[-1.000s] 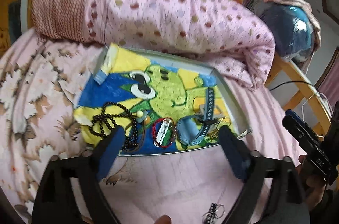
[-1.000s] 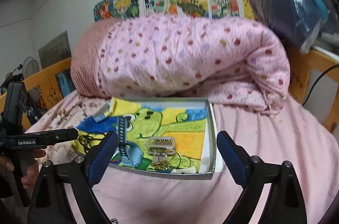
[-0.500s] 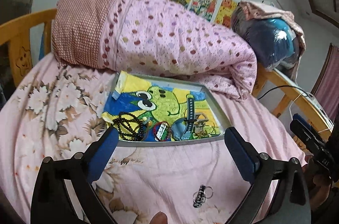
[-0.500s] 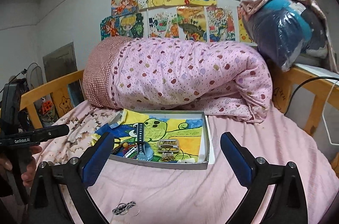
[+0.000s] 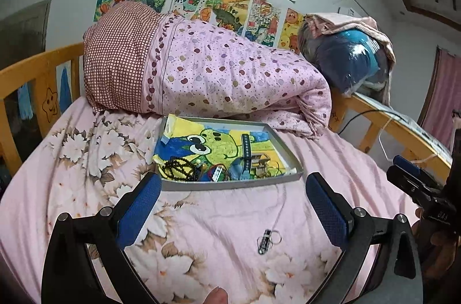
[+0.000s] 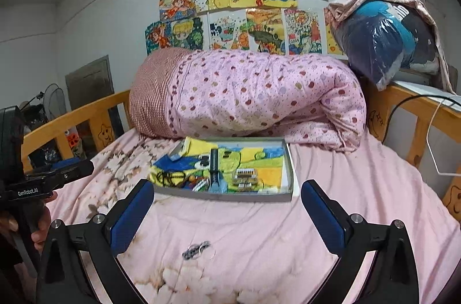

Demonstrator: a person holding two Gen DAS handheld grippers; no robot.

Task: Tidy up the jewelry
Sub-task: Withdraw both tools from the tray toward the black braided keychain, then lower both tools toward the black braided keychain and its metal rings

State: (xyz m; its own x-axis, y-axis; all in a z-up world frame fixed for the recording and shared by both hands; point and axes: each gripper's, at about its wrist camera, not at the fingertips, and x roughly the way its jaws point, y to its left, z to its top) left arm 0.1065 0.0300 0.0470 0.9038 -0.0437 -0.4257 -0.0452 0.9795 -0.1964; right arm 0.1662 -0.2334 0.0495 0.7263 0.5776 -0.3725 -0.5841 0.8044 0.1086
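Note:
A shallow grey tray (image 5: 230,184) lined with a frog drawing lies on the pink bed; it also shows in the right wrist view (image 6: 230,196). In it lie a black bead necklace (image 5: 180,168), a red bracelet (image 5: 216,173), a blue watch (image 5: 245,157) and a metal hair comb (image 6: 245,176). A small dark trinket with rings (image 5: 266,239) lies loose on the sheet in front of the tray, seen blurred in the right wrist view (image 6: 196,249). My left gripper (image 5: 230,206) and right gripper (image 6: 227,212) are both open and empty, above the sheet short of the tray.
A rolled pink dotted quilt (image 5: 207,73) lies right behind the tray. Wooden bed rails (image 6: 72,119) run along both sides. A blue bagged bundle (image 6: 383,42) sits at the back right. A cable (image 6: 403,105) hangs by the right rail.
Both grippers have pulled back and up from the tray. The tray now looks smaller and farther, and the loose trinket on the sheet has come into fuller view.

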